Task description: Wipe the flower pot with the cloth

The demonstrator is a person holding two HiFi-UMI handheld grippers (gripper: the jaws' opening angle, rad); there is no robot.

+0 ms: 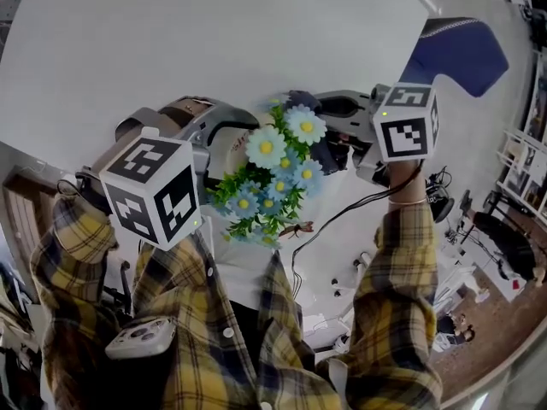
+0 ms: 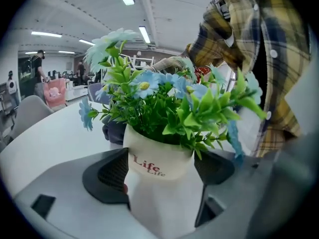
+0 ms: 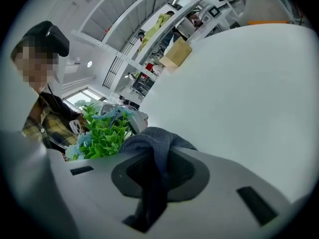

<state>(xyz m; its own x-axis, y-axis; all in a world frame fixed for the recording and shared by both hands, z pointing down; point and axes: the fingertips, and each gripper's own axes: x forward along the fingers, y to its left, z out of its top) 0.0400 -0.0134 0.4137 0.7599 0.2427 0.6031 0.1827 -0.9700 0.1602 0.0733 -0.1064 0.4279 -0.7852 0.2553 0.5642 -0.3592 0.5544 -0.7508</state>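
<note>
A white flower pot (image 2: 160,193) printed "Life" is seen clamped between the pads of the left gripper (image 2: 163,172), held up off the white desk (image 1: 214,32). Its blue flowers (image 1: 278,169) and green leaves spill above and ahead of the jaws. The right gripper (image 3: 154,176) is clenched on a grey cloth (image 3: 155,139), whose bunched end stands out just ahead of its jaws. The foliage lies ahead and to the left of that bunch. In the left gripper view a dark shape, probably the cloth, is glimpsed just beyond the pot's far rim, but whether it is touching cannot be settled. The wipe is judged to be at its approach or first contact. For it to be done well, the bunched end would be brought in under the leaves and laid flat on the bare pot wall, not on the flowers. Only the faces not covered by the left pads can be reached, so short strokes around those faces are called for. Pressure is best directed across the left gripper's jaws towards a pad, since a push along the open gap could slide the smooth, tapered pot out. Snagged stems are the other risk.
</note>
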